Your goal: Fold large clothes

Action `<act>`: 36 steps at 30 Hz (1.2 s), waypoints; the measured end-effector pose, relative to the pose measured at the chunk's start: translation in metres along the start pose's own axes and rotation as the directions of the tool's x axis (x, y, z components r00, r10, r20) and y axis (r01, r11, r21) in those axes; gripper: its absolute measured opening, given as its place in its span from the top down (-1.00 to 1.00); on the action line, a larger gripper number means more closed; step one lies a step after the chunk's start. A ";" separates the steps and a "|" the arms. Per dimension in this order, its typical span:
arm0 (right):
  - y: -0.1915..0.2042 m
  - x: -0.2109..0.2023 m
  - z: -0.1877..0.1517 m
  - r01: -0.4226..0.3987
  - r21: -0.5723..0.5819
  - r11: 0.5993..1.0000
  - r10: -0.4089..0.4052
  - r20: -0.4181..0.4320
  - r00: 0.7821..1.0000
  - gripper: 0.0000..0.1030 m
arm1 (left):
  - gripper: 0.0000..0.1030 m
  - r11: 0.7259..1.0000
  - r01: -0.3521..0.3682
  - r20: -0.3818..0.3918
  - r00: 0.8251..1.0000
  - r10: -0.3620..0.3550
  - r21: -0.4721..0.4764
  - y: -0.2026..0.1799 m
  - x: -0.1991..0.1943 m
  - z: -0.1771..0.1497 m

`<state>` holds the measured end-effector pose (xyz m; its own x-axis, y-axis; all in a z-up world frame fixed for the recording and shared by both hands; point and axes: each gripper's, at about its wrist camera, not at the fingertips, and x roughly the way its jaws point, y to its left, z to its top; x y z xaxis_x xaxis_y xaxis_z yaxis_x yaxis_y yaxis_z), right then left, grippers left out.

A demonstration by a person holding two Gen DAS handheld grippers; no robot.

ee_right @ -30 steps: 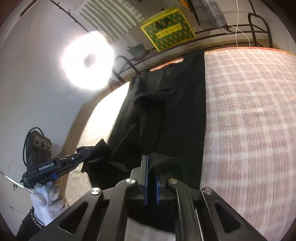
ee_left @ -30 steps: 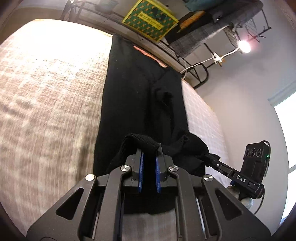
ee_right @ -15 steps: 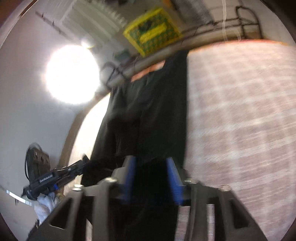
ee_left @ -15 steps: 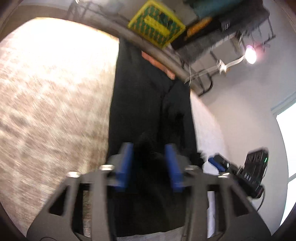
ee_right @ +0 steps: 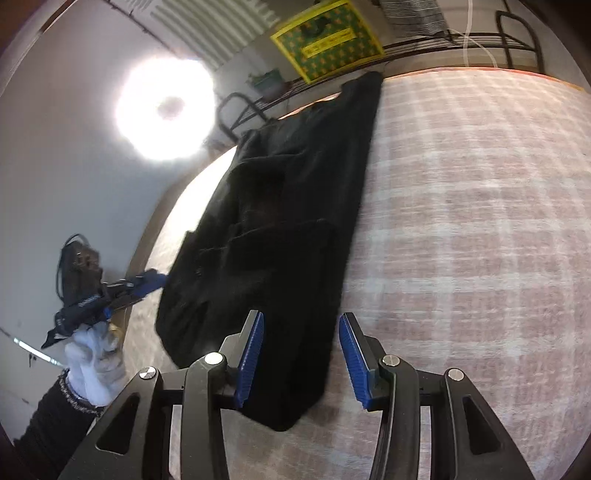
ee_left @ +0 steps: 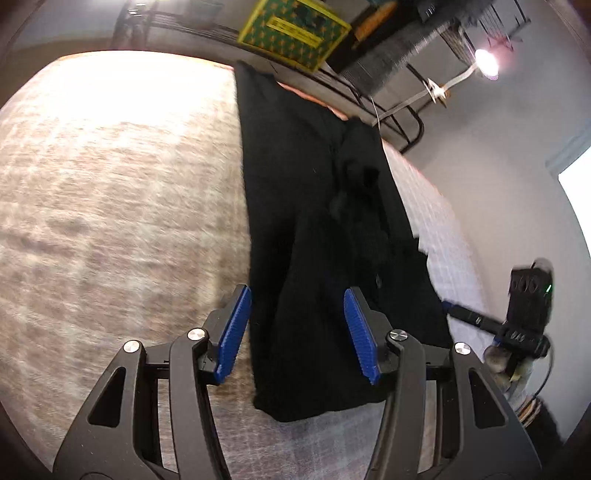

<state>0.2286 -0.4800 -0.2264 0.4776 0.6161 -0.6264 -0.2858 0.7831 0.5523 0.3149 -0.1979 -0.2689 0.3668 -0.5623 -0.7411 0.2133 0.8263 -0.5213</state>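
Bed (ee_left: 110, 192) fills most of both views; pale checked cover, pink-beige, a bit blurred; the same bed in the right wrist view (ee_right: 480, 221).
Black garment (ee_left: 314, 221) lies on the bed as a long strip running from the near edge to the far end by the rail; left edge straight, right side rumpled with an extra layer folded over the middle; near end sits flat on the cover; in the right wrist view the garment (ee_right: 280, 229) has its straight edge on the right and the bunched folds on the left.
Metal rail (ee_left: 399, 110) at the far end of the bed; yellow-green box (ee_left: 295, 33) behind it, also seen from the right wrist (ee_right: 325, 40); lamp (ee_left: 485, 62) lit at upper right; a strong glare spot (ee_right: 166, 110) on the wall in the right wrist view.
Left gripper (ee_left: 297, 328): blue pads (ee_left: 236, 328) spread about halfway, nothing pinched; garment's near end lies below and between them, pads clear of the cloth; from the right wrist it shows at the left edge (ee_right: 147, 284), held by a white-gloved hand (ee_right: 96, 362) with a dark sleeve.
Right gripper (ee_right: 301, 356): pads (ee_right: 251, 354) likewise apart, not clamping; garment corner under the gap; seen from the left wrist at far right (ee_left: 454, 310), beside the garment's right edge, blurred.
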 end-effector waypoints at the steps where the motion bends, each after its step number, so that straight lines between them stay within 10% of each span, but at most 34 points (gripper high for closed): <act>1: 0.004 0.000 0.001 -0.006 -0.012 1.000 0.006 0.001 1.000 0.11 | -0.02 1.000 -0.003 -0.005 1.000 0.003 0.013 -0.003 0.003 -0.001; 4: 0.015 0.006 0.003 0.023 -0.061 0.998 -0.024 -0.008 1.000 0.36 | 0.83 0.998 -0.031 -0.017 0.999 0.032 0.050 -0.013 0.013 -0.004; 8: 0.032 0.023 0.002 0.140 -0.152 0.978 -0.145 -0.019 0.989 0.99 | 0.87 0.993 -0.090 0.067 0.994 0.084 0.083 -0.024 0.002 -0.011; 15: 0.057 0.000 0.015 0.289 -0.272 0.918 -0.248 0.175 0.953 1.00 | 0.88 0.974 -0.197 0.178 0.968 0.175 0.111 -0.029 -0.009 -0.017; 21: 0.041 0.042 0.006 0.399 -0.288 0.871 -0.390 0.089 0.916 0.98 | 0.75 0.960 -0.255 0.131 0.962 0.241 0.111 -0.022 0.016 -0.019; 27: 0.059 -0.011 0.018 0.307 -0.213 0.928 -0.280 0.147 0.949 0.45 | 0.74 0.969 -0.228 0.159 0.964 0.211 0.093 -0.028 -0.037 -0.016; 36: 0.099 -0.107 -0.006 0.225 -0.156 0.962 -0.185 0.237 0.954 0.37 | 0.74 0.967 -0.220 0.267 0.947 0.181 0.126 -0.086 -0.146 -0.022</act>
<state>0.1442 -0.4678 -0.1083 0.7052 0.4230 -0.5691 -0.2970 0.9050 0.3046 0.2236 -0.1872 -0.1251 0.6274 -0.3742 -0.6829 0.2399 0.9272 -0.2876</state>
